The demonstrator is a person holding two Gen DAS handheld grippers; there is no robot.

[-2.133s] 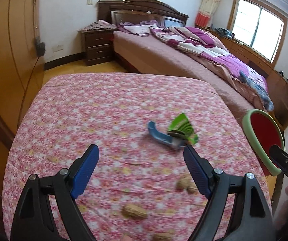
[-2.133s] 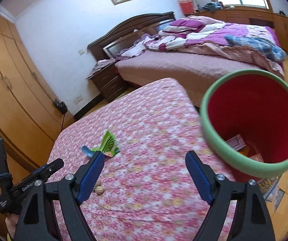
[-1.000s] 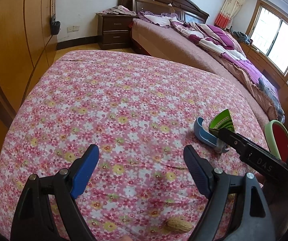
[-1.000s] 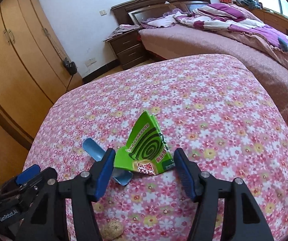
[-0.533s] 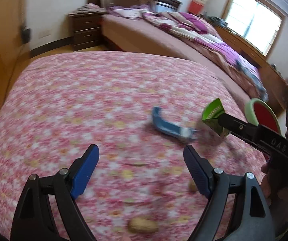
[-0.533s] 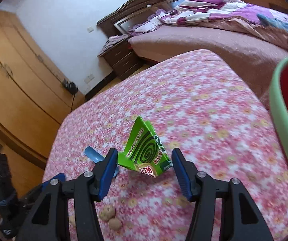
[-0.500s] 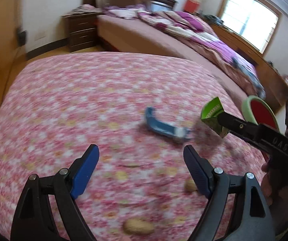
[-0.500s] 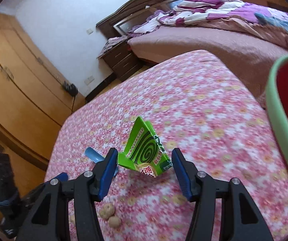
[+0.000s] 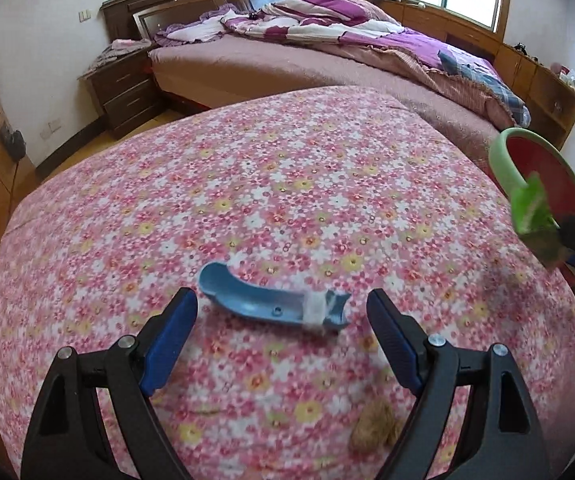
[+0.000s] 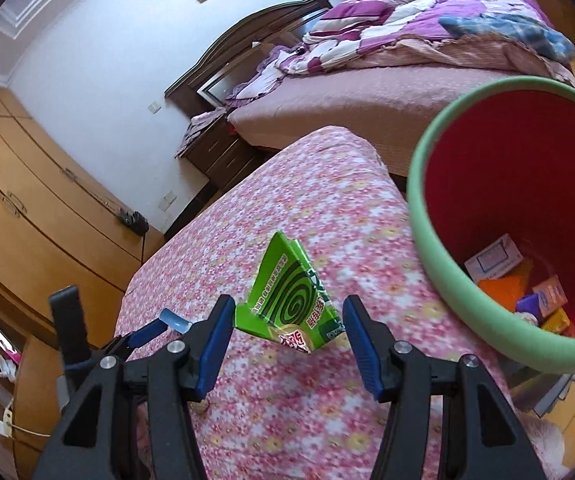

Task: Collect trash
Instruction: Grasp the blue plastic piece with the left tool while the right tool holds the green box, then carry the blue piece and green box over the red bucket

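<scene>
- Bedroom; flowered bench (image 9: 287,184) beside a red bin (image 10: 527,208).
- Right gripper (image 10: 289,330) fingers clamp a green box (image 10: 291,300), just short of the bin: carry over the rim, release.
- Left gripper (image 9: 283,320) fingers spread, a blue scrap (image 9: 271,304) between them: next pickup.

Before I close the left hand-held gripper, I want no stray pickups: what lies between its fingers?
In the left wrist view, only the blue plastic piece on the floral cover lies ahead of the open left hand-held gripper; a peanut shell sits nearer, rightward.
</scene>
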